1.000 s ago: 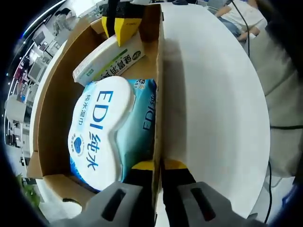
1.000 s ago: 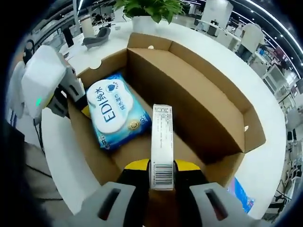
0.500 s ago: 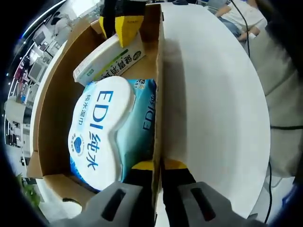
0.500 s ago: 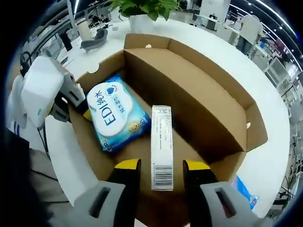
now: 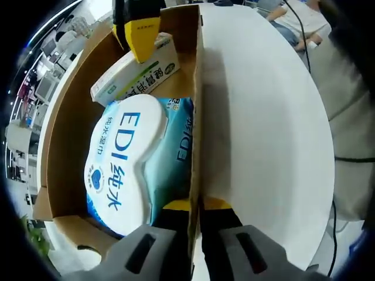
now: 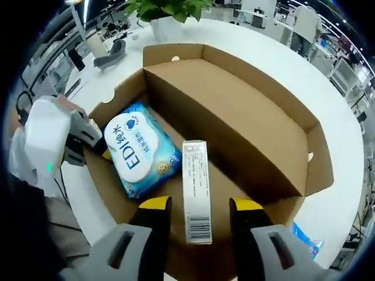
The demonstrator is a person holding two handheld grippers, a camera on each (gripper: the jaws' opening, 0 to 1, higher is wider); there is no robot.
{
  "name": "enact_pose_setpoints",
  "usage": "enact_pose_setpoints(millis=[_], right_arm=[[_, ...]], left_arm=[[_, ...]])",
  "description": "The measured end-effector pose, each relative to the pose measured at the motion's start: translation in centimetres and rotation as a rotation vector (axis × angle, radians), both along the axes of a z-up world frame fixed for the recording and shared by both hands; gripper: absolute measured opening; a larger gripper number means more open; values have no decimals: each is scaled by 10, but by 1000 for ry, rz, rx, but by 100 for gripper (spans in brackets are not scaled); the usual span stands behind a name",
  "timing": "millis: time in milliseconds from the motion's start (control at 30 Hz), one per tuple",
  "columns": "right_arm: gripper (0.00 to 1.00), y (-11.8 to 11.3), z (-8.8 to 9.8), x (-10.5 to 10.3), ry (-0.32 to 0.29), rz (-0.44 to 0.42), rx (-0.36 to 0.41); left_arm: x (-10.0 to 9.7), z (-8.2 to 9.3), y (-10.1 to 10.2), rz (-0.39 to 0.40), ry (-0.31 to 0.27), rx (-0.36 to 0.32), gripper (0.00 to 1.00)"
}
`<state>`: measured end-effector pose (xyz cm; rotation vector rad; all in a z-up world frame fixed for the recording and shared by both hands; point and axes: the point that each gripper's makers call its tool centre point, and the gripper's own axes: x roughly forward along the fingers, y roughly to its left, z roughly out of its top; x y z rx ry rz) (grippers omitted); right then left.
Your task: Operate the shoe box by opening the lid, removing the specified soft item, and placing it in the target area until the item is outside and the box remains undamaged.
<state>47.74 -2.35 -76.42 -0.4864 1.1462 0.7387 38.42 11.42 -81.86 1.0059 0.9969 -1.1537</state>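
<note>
The big brown cardboard shoe box [image 6: 234, 117] sits open on the round white table [image 5: 263, 117]. Inside lie a soft blue and white wet wipes pack [image 6: 137, 149] and a long thin white carton [image 6: 196, 190]. The right gripper [image 6: 198, 205] hangs open over the carton. The left gripper [image 5: 194, 206] pinches the box wall.

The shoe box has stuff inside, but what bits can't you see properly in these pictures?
- Left gripper view: the wipes pack lower corner is hidden behind the left tongs, which are shut on the shoe box wall.
- Right gripper view: print on the slim carton is too small to read.
- Right gripper view: a blue packet outside is mostly hidden by the box corner.
</note>
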Motion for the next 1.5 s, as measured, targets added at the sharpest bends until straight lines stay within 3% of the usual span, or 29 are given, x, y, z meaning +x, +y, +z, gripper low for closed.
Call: enact_pose_setpoints(millis=[200, 333, 500, 700, 967, 1033, 1500], right_arm=[[38, 3, -18, 0, 21, 5, -44], [37, 11, -25, -2, 60, -22, -11], [35, 10, -37, -2, 51, 28, -65], [31, 9, -47, -2, 59, -7, -58], [27, 7, -52, -1, 45, 16, -83], [22, 8, -53, -3, 52, 26, -81], [21, 7, -54, -3, 45, 30, -78]], left_arm=[[0, 1, 0, -4, 1, -1, 1], [0, 0, 0, -3, 1, -1, 1], [0, 0, 0, -4, -1, -1, 1], [0, 0, -1, -4, 0, -1, 1], [0, 1, -1, -4, 2, -1, 1], [0, 1, -1, -1, 3, -2, 1], [0, 0, -1, -1, 6, -2, 1]])
